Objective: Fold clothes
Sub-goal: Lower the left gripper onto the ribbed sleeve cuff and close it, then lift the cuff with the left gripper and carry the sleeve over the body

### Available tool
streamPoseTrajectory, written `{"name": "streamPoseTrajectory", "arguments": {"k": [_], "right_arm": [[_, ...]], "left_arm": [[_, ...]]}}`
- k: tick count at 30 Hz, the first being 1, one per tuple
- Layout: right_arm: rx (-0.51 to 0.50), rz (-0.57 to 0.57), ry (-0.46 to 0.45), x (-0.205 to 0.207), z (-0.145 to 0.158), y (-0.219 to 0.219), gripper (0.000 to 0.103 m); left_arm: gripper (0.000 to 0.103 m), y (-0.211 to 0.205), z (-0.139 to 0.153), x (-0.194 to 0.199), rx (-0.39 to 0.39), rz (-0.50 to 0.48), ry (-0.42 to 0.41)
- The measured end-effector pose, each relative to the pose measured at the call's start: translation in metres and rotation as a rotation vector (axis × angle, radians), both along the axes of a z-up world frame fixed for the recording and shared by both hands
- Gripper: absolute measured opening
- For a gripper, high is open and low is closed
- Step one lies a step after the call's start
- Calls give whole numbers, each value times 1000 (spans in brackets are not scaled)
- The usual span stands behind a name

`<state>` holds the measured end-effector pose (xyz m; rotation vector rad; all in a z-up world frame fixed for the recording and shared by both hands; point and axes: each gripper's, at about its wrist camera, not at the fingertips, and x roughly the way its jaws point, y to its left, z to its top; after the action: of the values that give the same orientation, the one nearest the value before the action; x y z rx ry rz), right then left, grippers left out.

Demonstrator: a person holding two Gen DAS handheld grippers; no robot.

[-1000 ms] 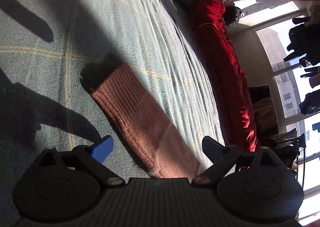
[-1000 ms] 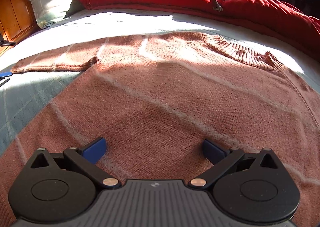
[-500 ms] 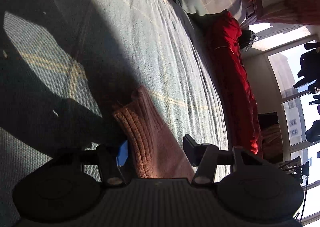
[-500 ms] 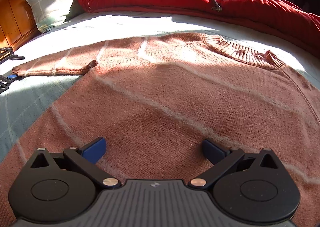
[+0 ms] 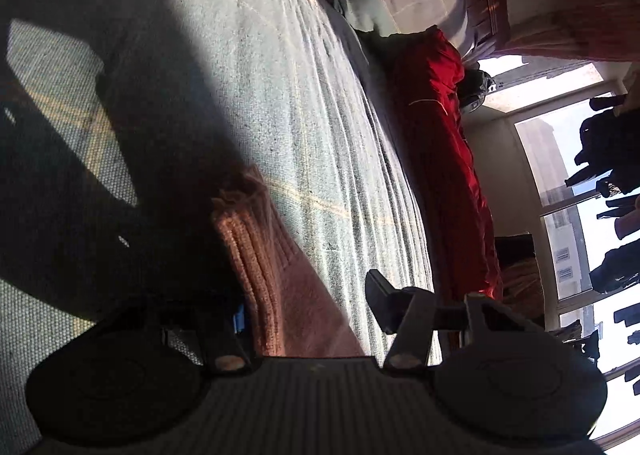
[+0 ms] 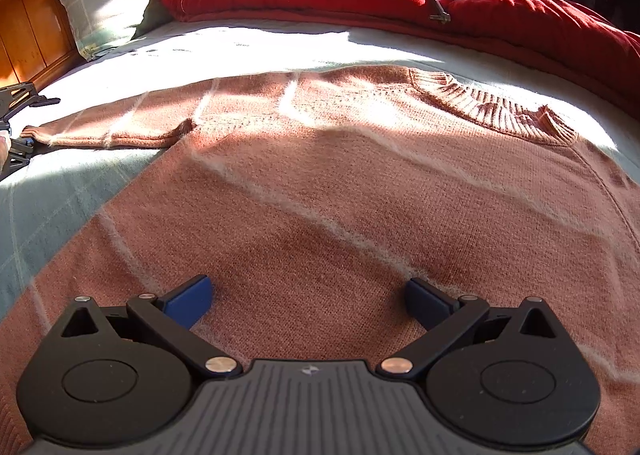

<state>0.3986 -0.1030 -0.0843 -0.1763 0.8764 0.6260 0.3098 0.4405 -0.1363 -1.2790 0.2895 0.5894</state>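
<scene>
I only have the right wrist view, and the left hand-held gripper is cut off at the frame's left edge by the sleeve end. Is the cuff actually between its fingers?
Observer: Yes. In the left wrist view the sleeve cuff lies between the fingers of the left hand-held gripper, whose jaws have just been closing.
Operator: Is it clamped?
Observer: The blue pad sits against the cuff's ribbed edge; whether the other finger presses the fabric I cannot tell.
Operator: Is the cuff flat?
Observer: No, its tip is bunched up, in shadow.
</scene>
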Motion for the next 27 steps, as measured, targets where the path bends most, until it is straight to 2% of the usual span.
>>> {"name": "streamPoseTrajectory", "arguments": {"k": [4, 7, 9, 11, 14, 17, 18, 24, 27], "right_arm": [[11, 2, -2, 0, -1, -2, 103], [1, 3, -5, 0, -1, 1, 103], [-8, 4, -7, 0, -1, 3, 103], [-7, 6, -9, 0, -1, 2, 103], [-1, 2, -9, 0, -2, 0, 103], [-14, -9, -12, -1, -1, 4, 103], [-22, -10, -14, -1, -1, 5, 103], [-38, -26, -4, -2, 3, 4, 103], [-21, -44, 7, -6, 8, -1, 103]], "left_arm": [[54, -16, -1, 0, 16, -86, -4], [48, -11, -4, 3, 13, -75, -8], [44, -1, -9, 5, -25, -49, -26], [42, 1, -7, 13, -9, -90, 1], [28, -7, 3, 21, 76, -173, 102], [5, -6, -1, 17, 61, -155, 135], [6, -6, -2, 16, 63, -153, 145], [5, -19, 18, 29, 191, -206, 260], [5, -23, 32, 34, 238, -267, 263]]}}
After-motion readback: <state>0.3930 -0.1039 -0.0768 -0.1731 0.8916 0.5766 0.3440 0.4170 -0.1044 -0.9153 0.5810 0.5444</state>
